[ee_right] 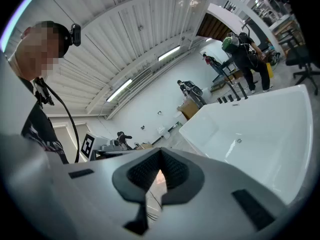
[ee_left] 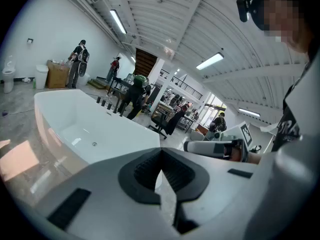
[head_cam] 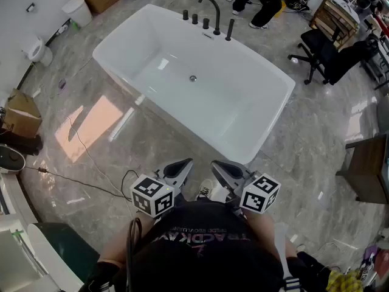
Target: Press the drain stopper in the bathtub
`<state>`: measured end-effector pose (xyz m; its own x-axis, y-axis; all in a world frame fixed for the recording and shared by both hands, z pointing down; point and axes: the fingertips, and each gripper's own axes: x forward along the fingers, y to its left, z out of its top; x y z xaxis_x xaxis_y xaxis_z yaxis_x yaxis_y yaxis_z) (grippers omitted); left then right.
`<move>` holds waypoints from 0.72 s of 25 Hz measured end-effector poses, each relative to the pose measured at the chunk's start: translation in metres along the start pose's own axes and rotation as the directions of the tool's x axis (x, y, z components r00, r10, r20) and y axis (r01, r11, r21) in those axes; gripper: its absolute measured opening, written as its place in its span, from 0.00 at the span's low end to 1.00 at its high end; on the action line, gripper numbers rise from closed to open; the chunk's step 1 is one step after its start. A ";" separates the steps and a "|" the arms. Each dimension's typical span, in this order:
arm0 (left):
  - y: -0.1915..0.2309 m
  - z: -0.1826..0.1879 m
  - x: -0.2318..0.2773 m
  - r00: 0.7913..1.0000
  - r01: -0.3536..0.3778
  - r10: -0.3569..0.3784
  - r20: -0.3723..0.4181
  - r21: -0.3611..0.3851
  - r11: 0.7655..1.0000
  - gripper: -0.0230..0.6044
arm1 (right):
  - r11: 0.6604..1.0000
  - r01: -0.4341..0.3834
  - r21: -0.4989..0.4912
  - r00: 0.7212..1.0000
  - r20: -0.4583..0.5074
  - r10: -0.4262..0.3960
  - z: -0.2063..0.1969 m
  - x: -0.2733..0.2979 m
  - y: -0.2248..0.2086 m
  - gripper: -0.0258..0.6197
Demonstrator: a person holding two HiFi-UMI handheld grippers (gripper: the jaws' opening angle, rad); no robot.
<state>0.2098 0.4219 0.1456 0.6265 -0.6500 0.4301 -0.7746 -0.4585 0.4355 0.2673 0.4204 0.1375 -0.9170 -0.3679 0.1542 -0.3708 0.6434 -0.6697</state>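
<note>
Both claws are clenched with nothing in them, the left gripper (head_cam: pixel 180 168) and right gripper (head_cam: pixel 223 168) held side by side close to the person's chest, over the grey marble floor (head_cam: pixel 91 132). The drain stopper (head_cam: pixel 192 78) sits in the middle of the white bathtub (head_cam: pixel 270 69) bottom, well apart from both grippers, on the side nearer the black faucet (head_cam: pixel 210 10) at the far rim.

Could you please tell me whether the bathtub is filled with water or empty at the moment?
Empty: the bathtub shows a bare white floor, its drain stopper plainly visible, with no waterline on the walls.
</note>
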 end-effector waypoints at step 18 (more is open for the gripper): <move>0.000 0.000 -0.006 1.000 -0.012 0.012 0.009 -0.001 1.000 0.05 | 0.998 -0.051 -0.030 0.999 0.009 0.051 0.004 0.003 0.014 0.06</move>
<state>0.2059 0.4260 0.1427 0.6165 -0.6606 0.4283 -0.7819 -0.4500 0.4314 0.2603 0.4260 0.1261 -0.9335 -0.3402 0.1134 -0.3278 0.6812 -0.6546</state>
